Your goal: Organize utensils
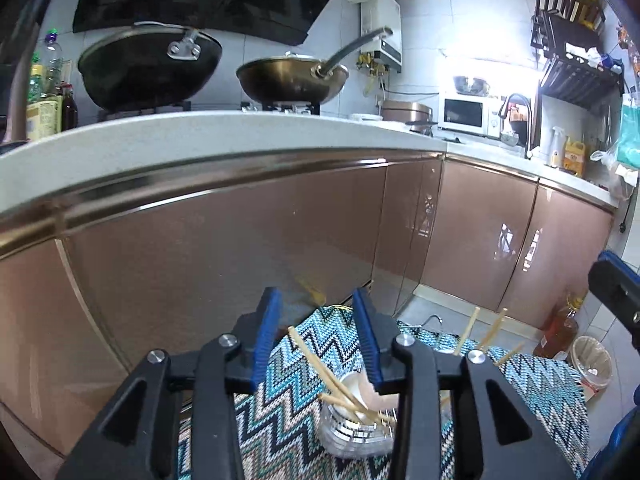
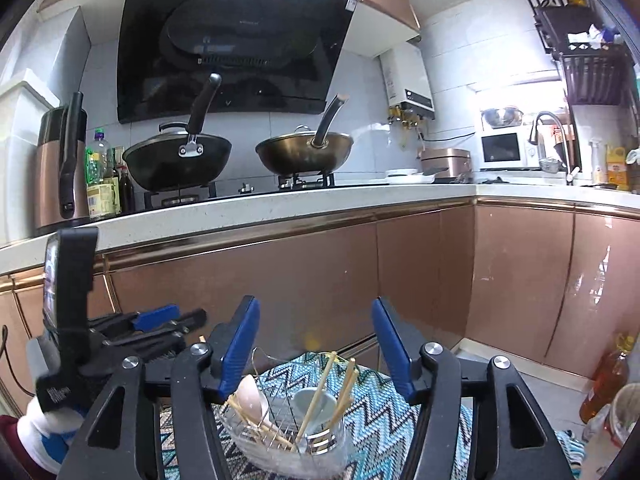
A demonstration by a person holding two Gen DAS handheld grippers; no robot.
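Below, the utensil holder [image 2: 292, 432] sits under both released grippers [image 2: 316, 344], untouched.

No lettering legible — labels and brand marks too blurred.

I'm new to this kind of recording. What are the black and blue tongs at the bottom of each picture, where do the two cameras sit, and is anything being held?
No robot here: a person carries a hand-held gripper in each hand, with a fisheye camera on each looking along its fingers. One picture is from the left gripper, the other from the right gripper. Both are open and hold nothing. Below them, on a zigzag mat, stands a clear holder with chopsticks, a spoon and a white cup. Behind are the kitchen cabinets and two woks on the stove.
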